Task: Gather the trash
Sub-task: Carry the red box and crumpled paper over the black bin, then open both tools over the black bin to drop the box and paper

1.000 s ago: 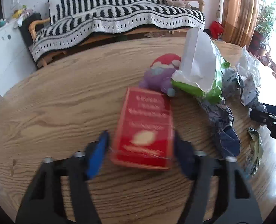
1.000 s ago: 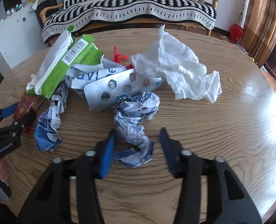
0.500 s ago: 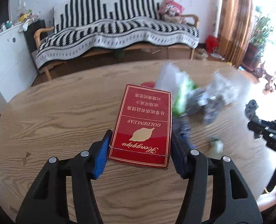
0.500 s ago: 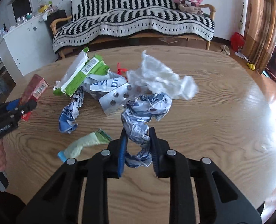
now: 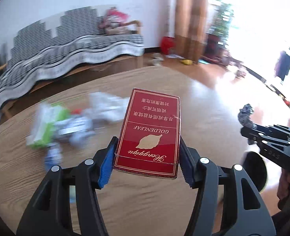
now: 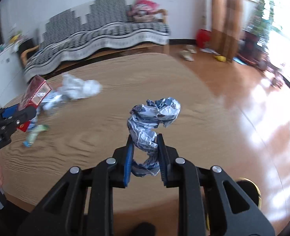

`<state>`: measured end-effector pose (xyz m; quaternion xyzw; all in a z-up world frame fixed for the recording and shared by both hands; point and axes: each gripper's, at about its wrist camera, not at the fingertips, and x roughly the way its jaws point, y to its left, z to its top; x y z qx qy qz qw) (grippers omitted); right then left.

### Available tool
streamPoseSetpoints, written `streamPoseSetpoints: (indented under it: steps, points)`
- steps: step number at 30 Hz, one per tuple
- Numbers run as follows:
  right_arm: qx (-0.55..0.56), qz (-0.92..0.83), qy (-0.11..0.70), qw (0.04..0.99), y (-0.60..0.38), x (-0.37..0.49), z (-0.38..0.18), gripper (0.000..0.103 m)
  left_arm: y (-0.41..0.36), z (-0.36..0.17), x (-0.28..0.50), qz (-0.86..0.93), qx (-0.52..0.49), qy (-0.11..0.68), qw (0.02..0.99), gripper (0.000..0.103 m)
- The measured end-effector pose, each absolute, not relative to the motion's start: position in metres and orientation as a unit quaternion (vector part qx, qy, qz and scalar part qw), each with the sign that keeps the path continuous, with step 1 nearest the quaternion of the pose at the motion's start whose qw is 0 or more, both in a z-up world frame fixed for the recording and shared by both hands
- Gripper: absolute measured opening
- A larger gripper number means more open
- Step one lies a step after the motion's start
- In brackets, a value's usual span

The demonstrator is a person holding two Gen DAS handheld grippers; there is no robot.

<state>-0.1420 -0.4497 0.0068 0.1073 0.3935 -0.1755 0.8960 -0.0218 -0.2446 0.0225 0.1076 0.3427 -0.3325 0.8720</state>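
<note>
Red cigarette box (image 5: 148, 135) sits clamped in the left gripper (image 5: 146, 161), lifted above the table (image 5: 17, 157). The right gripper (image 6: 145, 155) pinches a crumpled wrapper (image 6: 150, 122). The far litter (image 5: 66, 123) is too blurred to identify.

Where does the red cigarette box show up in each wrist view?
Left wrist: red cigarette box at centre, clamped in the left tongs, held above the table.
Right wrist: same box at far left, small, in those tongs.
Shared landmark: striped sofa against the back wall.
</note>
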Motion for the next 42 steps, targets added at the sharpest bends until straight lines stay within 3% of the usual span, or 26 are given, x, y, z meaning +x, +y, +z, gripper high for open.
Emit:
streamPoseSetpoints:
  steps: [11, 20, 28, 39, 41, 42]
  points:
    - [0.187, -0.333, 0.382, 0.842, -0.590, -0.298, -0.020, 0.024, -0.431, -0.030, -0.155, -0.502, 0.172, 0.340, 0.776, 0.057]
    - [0.255, -0.364, 0.422, 0.790, -0.644, -0.371, -0.071, 0.024, -0.525, -0.091, -0.219, -0.565, 0.219, 0.371, 0.704, 0.057]
    - [0.283, -0.362, 0.439, 0.772, -0.660, -0.383, -0.096, 0.024, -0.554, -0.121, -0.222, -0.573, 0.244, 0.384, 0.681, 0.057]
    - [0.287, -0.358, 0.433, 0.776, -0.659, -0.380, -0.095, 0.024, -0.563, -0.122, -0.230, -0.580, 0.237, 0.389, 0.676, 0.057]
    - [0.288, -0.358, 0.430, 0.777, -0.661, -0.382, -0.094, 0.026, -0.555, -0.122, -0.226, -0.581, 0.237, 0.388, 0.676, 0.063]
    - [0.288, -0.360, 0.430, 0.776, -0.662, -0.384, -0.093, 0.032, -0.554, -0.122, -0.226, -0.579, 0.237, 0.386, 0.678, 0.072]
